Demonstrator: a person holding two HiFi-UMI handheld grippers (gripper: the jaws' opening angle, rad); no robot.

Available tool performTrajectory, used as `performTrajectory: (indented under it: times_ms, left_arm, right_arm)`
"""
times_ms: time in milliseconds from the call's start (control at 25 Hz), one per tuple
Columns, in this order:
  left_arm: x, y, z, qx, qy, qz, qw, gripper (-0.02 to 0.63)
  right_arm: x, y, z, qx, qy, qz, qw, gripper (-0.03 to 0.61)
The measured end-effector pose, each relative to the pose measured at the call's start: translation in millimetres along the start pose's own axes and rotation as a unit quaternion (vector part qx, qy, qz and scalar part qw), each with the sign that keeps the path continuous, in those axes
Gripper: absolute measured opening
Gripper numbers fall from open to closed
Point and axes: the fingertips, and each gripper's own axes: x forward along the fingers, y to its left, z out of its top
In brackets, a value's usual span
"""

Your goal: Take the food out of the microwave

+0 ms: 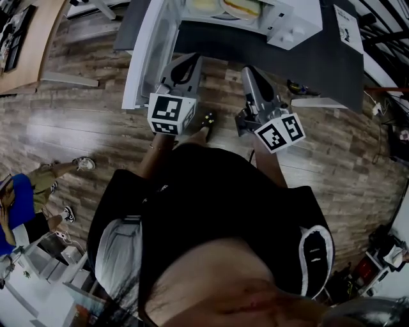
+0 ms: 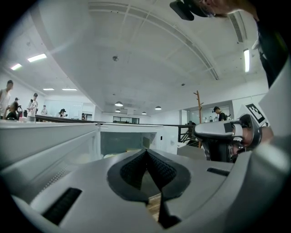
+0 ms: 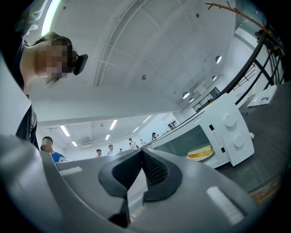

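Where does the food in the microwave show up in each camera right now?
Head view: food at the top edge, inside the open microwave.
Left gripper view: cannot confirm it; only a pale sliver shows in the cavity at centre.
Right gripper view: right of centre, inside the cavity.
Shared landmark: the white microwave, in all three.

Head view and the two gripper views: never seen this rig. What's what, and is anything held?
No robot arm: a person holds a two-jaw gripper in each hand. The head view looks steeply down: left gripper and right gripper point at a white microwave on a dark counter, door open. The other two cameras ride on the grippers, looking along their jaws. Both grippers are shut and empty. The food, yellow and white layers on a plate, sits inside the microwave.
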Motion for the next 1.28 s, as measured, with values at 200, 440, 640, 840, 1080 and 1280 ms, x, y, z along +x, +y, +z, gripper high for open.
performTrajectory:
  times_ms: [200, 440, 640, 840, 1080, 1280]
  left_arm:
    - [9, -8, 9, 0.001, -0.009, -0.013, 0.9999, 0.006]
    - [31, -31, 22, 0.005, -0.017, -0.055, 0.9983, 0.006]
    - [52, -48, 29, 0.009, -0.022, -0.090, 0.9956, 0.005]
    - [70, -51, 29, 0.012, -0.019, -0.113, 0.9934, 0.005]
    - [86, -50, 32, 0.012, -0.019, -0.133, 0.9909, 0.006]
    - [100, -43, 32, 0.008, -0.018, -0.143, 0.9895, 0.006]
  right_arm:
    - [3, -2, 4, -0.001, -0.003, 0.000, 1.000, 0.000]
    - [-5, -11, 20, -0.012, -0.019, -0.022, 1.000, 0.000]
    - [-13, -24, 32, -0.022, -0.032, -0.047, 0.998, 0.000]
    - [-12, -38, 36, -0.024, -0.041, -0.067, 0.997, 0.000]
    - [-6, -47, 40, -0.029, -0.045, -0.085, 0.995, 0.000]
    - [4, -56, 40, -0.032, -0.045, -0.095, 0.994, 0.000]
